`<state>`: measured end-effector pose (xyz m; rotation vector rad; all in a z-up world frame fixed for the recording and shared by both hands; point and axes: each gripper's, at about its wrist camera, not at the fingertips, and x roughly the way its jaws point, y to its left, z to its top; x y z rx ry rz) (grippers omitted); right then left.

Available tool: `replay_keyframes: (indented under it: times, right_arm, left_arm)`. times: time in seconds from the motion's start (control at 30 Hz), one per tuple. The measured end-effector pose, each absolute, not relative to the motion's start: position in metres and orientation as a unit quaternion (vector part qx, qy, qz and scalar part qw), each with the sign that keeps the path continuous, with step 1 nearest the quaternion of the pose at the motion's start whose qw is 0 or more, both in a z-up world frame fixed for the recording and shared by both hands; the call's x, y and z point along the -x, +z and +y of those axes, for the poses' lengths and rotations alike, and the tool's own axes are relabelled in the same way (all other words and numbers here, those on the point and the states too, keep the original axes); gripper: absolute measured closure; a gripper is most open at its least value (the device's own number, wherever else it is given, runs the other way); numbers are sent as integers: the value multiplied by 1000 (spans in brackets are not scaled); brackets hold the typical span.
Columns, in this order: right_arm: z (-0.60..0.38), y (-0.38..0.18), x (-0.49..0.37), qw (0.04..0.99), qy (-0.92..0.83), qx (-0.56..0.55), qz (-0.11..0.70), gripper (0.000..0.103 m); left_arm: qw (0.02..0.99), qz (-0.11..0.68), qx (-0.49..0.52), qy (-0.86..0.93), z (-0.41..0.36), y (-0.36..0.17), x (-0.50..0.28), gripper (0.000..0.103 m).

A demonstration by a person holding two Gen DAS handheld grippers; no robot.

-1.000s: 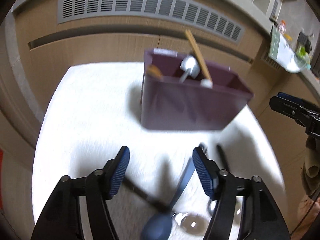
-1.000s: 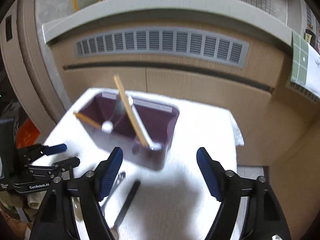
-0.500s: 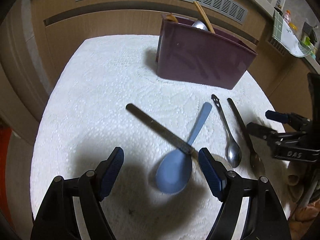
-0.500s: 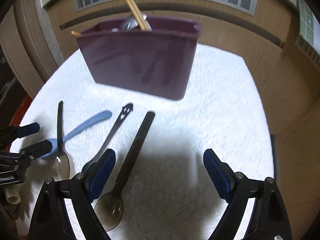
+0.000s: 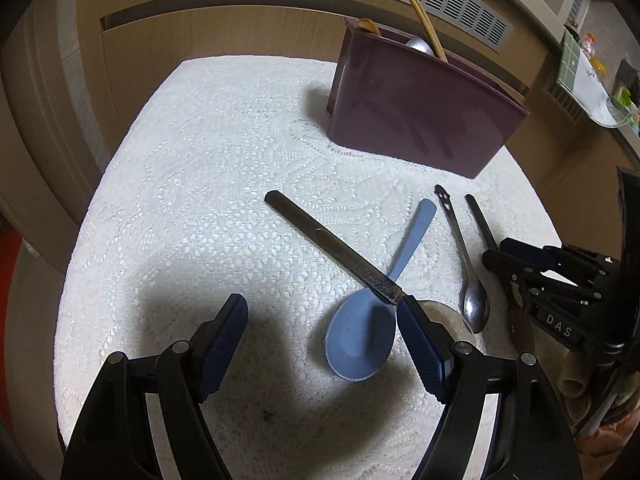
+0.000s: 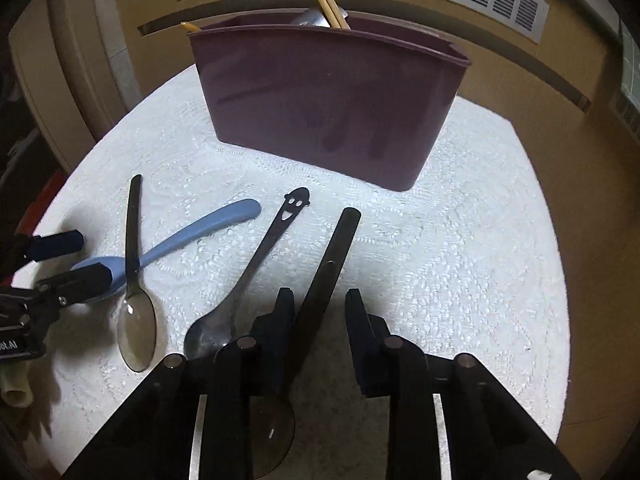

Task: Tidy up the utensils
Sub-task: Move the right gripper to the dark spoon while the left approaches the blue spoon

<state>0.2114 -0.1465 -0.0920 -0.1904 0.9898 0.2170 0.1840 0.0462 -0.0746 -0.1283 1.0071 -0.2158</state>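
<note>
Right wrist view alone shows the smiley-handled spoon's (image 6: 256, 264) face. Right gripper (image 6: 320, 300) points steeply down, jaws just been closing around the dark-handled spoon (image 6: 332, 264); pad contact unclear, bowl hidden underneath. Left gripper (image 5: 320, 316) gapes over the blue spoon (image 5: 362, 338), near the maroon caddy (image 5: 420, 120).
</note>
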Motion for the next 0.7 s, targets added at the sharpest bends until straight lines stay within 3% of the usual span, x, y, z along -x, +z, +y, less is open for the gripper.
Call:
replay_keyframes:
  times: [0.3,0.6,0.7]
  right_arm:
    - [-187,-89,-199,878,63,94,464,80]
    - [-202,-91,-191,888,62,75,450,73]
    - [-202,-92,-188,891,57,73,445,66]
  left_arm:
    - [868,482,46,-111,33,-69,-184,26]
    - [868,482,21,-119,14,-62,-187,26]
    - [868,481,12,-123,7,-59,-189,26]
